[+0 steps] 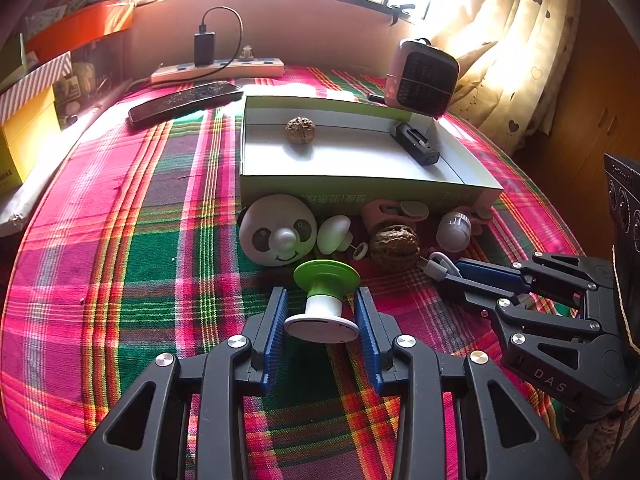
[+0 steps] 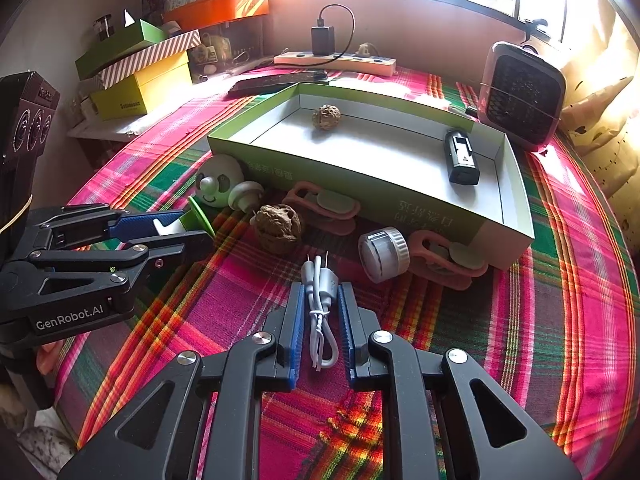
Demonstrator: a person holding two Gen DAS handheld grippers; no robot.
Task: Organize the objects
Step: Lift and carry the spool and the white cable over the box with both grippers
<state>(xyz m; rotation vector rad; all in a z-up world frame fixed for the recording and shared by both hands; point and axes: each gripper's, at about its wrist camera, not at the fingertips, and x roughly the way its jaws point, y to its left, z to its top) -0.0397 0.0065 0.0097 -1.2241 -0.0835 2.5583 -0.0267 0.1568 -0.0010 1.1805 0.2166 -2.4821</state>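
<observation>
My left gripper (image 1: pixel 322 300) is shut on a green-and-white spool-shaped stand (image 1: pixel 325 300), which lies on its side between the blue pads. My right gripper (image 2: pixel 319 300) is shut on a small coiled white cable (image 2: pixel 320 312), just above the plaid cloth. A shallow green-sided box (image 1: pixel 360 190) holds a walnut (image 1: pixel 300 130) and a black device (image 1: pixel 416 144). In front of the box lie a panda head (image 1: pixel 276 232), a white mushroom (image 1: pixel 334 232), a big walnut (image 1: pixel 394 246), pink clips (image 2: pixel 320 204) and a round white light (image 2: pixel 382 254).
A pink fan heater (image 2: pixel 520 96) stands behind the box at the right. A phone (image 1: pixel 184 100) and a power strip (image 1: pixel 218 70) lie at the back. Stacked boxes (image 2: pixel 140 76) stand at the left edge. A curtain (image 1: pixel 512 40) hangs at the right.
</observation>
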